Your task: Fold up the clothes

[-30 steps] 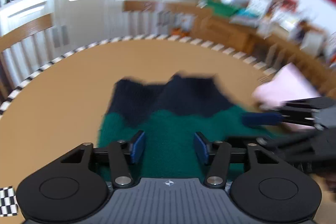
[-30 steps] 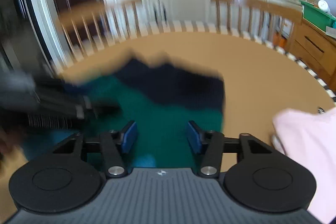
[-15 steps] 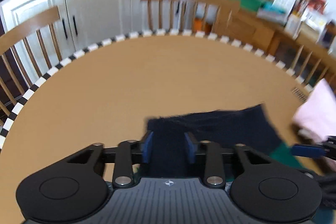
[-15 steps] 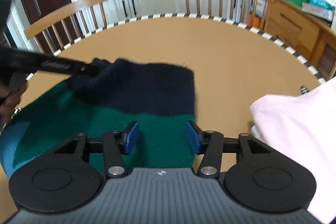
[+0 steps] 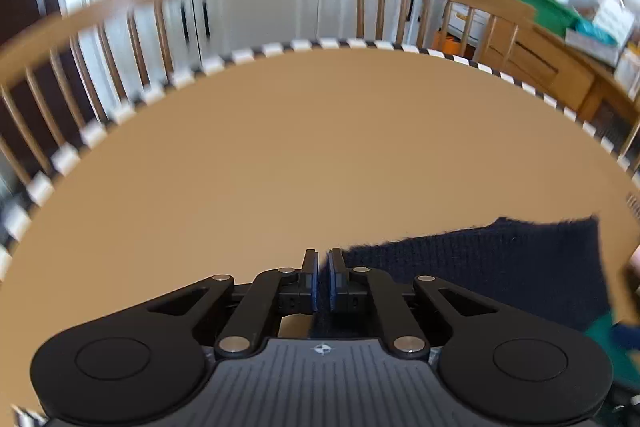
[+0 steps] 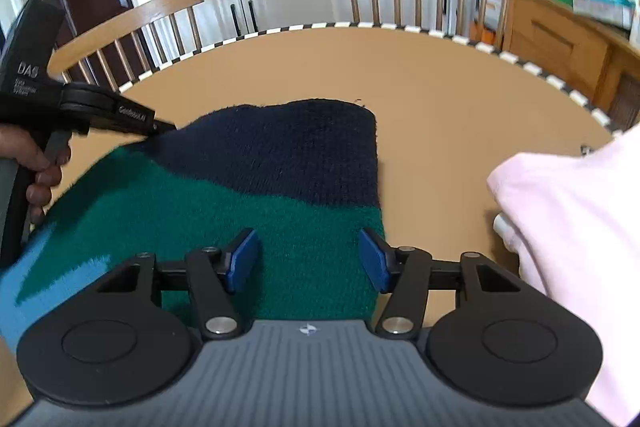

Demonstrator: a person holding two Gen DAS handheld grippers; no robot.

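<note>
L gripper (image 5: 323, 277) slid to sweater (image 6: 260, 187) navy corner, jaws just closed on it; R jaws widened.

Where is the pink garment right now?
In the right wrist view the pink garment lies at the right edge of the round table, just right of the green and navy sweater.

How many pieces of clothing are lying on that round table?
2. A navy, green and blue knitted garment lies spread at the near middle of the table; a pale pink garment is heaped to its right. More could lie outside the views.
</note>
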